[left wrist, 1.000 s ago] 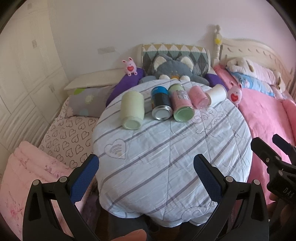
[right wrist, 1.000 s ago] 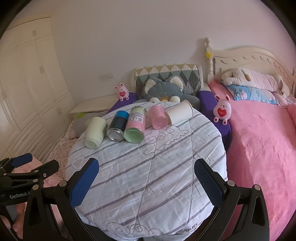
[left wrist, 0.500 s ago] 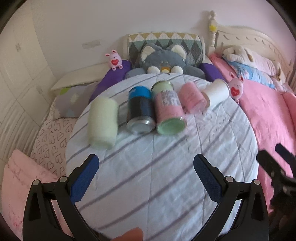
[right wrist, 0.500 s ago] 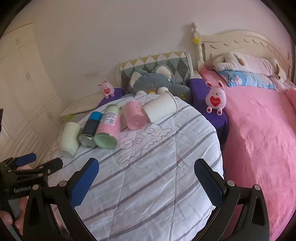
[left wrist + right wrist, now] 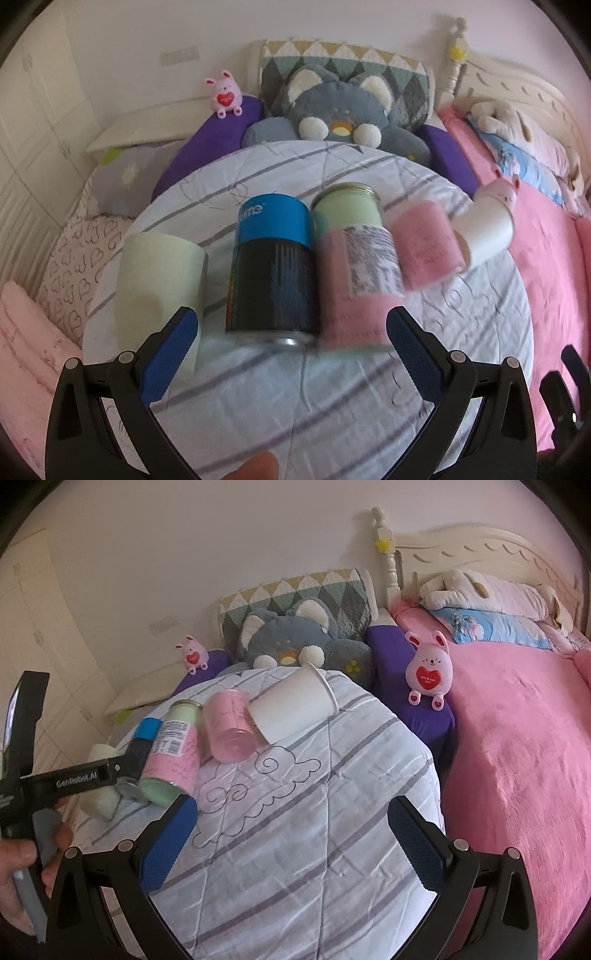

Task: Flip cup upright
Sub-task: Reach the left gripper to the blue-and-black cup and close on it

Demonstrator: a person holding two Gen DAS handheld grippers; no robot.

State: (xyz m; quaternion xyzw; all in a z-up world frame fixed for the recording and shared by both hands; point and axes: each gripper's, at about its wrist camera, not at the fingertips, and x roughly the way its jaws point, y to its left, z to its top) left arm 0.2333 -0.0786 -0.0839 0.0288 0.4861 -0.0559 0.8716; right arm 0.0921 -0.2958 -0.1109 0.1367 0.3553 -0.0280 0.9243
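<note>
Several containers lie on their sides in a row on the striped round table: a pale green cup, a blue-and-black can, a pink-and-green jar, a pink cup and a white cup. My left gripper is open and empty, close in front of the can; it shows at the left of the right wrist view. My right gripper is open and empty over the table's near part.
A grey cat plush, purple cushions and small pink bunny toys sit behind the table. A pink bed lies to the right. White cabinets stand at left.
My left gripper has moved forward and down toward the row of containers, now near the can. My right gripper has shifted forward and right. Both jaws stay open.
</note>
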